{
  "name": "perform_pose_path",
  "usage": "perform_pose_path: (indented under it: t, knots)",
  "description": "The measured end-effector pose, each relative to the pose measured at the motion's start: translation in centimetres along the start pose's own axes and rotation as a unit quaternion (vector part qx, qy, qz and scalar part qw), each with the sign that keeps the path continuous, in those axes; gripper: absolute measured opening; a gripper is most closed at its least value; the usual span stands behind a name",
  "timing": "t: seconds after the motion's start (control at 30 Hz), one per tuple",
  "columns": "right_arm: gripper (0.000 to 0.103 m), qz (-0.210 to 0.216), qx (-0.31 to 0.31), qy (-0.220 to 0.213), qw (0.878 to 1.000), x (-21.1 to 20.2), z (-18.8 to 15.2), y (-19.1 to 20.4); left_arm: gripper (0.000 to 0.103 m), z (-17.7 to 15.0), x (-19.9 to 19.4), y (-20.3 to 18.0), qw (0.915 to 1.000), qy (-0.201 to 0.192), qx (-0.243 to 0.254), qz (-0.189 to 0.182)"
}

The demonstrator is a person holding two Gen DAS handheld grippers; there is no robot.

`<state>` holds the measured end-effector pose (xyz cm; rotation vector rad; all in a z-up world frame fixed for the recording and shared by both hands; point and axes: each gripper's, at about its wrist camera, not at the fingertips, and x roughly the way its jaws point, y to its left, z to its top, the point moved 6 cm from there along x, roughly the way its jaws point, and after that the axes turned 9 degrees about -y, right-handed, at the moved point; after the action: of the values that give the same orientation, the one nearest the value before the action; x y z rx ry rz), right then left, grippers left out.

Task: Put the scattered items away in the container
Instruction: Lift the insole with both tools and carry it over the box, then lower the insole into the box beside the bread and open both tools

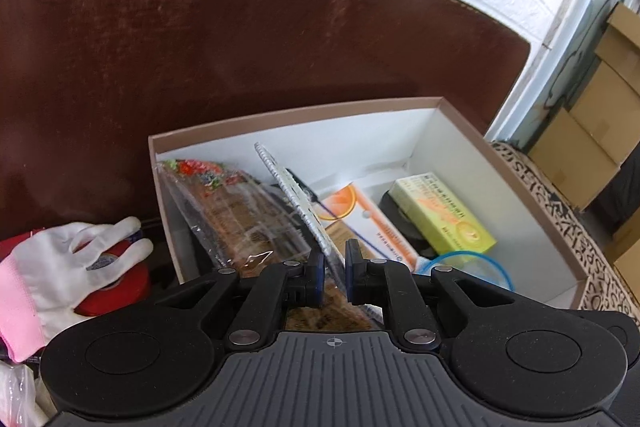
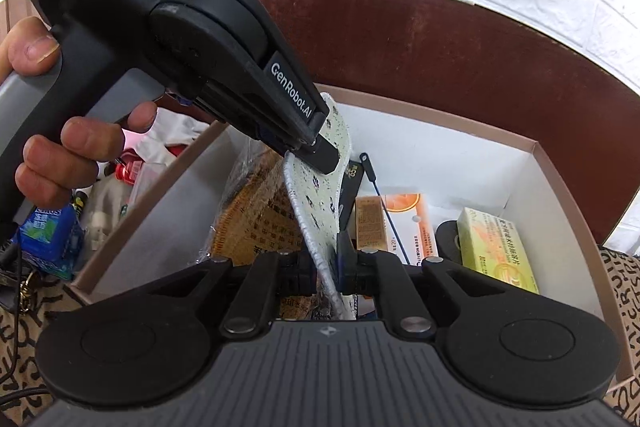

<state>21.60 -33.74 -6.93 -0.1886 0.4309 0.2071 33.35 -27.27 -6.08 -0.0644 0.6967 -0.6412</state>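
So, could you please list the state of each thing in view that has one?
Left gripper: shut on insole.
Right gripper: shut on insole.
Insole: on edge, tilted, in box.
Box: open, partly filled.
Yellow carton: lying in box.
Red tape roll: outside box, under glove.

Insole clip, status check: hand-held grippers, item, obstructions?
Both hand-held grippers, left and right, shut on insole. Insole on edge inside box, leaning on wrapped packet. Medicine cartons beside it.

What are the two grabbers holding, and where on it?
Both grip the speckled insole: right gripper pinches its near edge, left gripper its far end, over the box.
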Motion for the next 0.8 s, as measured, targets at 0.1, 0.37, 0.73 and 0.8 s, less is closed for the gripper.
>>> perform_pose_path:
  t: [0.1, 0.37, 0.73, 0.8]
  knots:
    - [0.015, -0.001, 0.008, 0.007, 1.000, 0.2, -0.2, -0.2, 0.006, -0.4, 0.8, 0.5, 0.9999, 0.010, -0.006, 0.007]
    - [0.058, -0.008, 0.015, 0.002, 1.000, -1.0, -0.3, -0.4, 0.018, -0.6, 0.9, 0.7, 0.9998, 0.006, 0.001, 0.019]
    - [0.070, 0.011, 0.028, -0.019, 0.999, -2.3, 0.6, 0.1, 0.090, 0.7, -2.6, -0.1, 0.9965, -0.055, 0.043, 0.046]
    - [0.070, 0.012, 0.028, -0.019, 0.999, -2.3, 0.7, 0.3, 0.093, 0.8, -3.0, 0.2, 0.9966, -0.059, 0.034, 0.046]
